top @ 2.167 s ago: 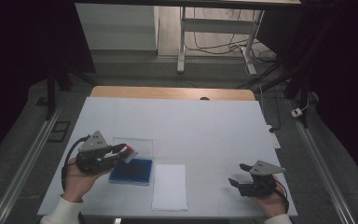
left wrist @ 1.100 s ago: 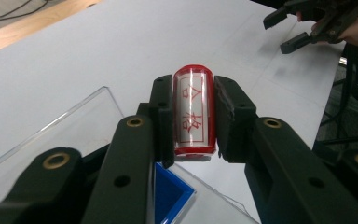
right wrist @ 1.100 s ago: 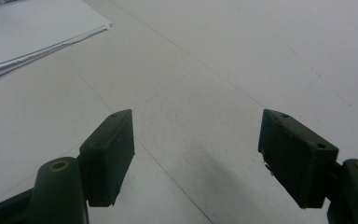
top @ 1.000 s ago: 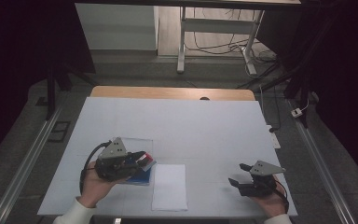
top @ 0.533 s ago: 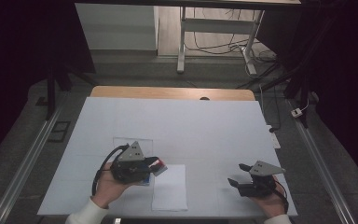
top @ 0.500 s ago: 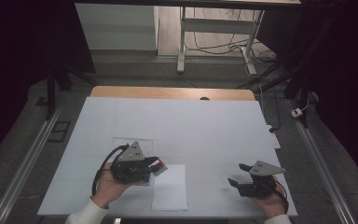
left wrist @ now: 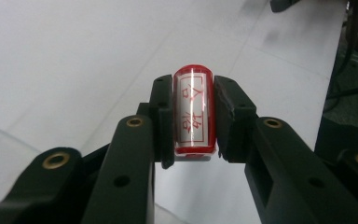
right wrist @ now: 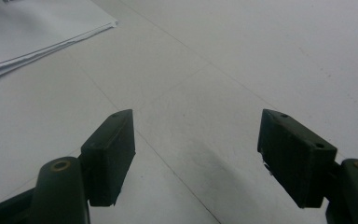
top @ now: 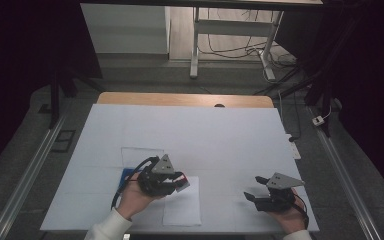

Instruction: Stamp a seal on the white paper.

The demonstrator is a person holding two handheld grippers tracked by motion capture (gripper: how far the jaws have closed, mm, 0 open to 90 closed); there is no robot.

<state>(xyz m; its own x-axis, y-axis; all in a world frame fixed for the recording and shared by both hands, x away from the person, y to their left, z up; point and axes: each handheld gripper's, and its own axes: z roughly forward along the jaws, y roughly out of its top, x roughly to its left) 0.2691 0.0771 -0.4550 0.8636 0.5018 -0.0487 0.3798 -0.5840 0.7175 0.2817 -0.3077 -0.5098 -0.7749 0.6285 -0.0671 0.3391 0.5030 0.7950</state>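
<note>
Near the front edge of the white-covered desk (top: 230,130), the left gripper (top: 179,181) has moved to the right since the earlier pictures, away from the flat dark blue ink pad (top: 125,175) and over the upper left corner of the white sheet of paper (top: 182,207). From this I judge that inking is finished and the stamping on the paper is the next step. Its jaws are closed tightly on the small red-rimmed stamp with red characters on a white face (left wrist: 194,111), holding it by both long sides, face forward. The characters look sharp and wet-red. The right gripper (top: 254,188) rests at the front right corner with jaws wide apart, holding nothing.
</note>
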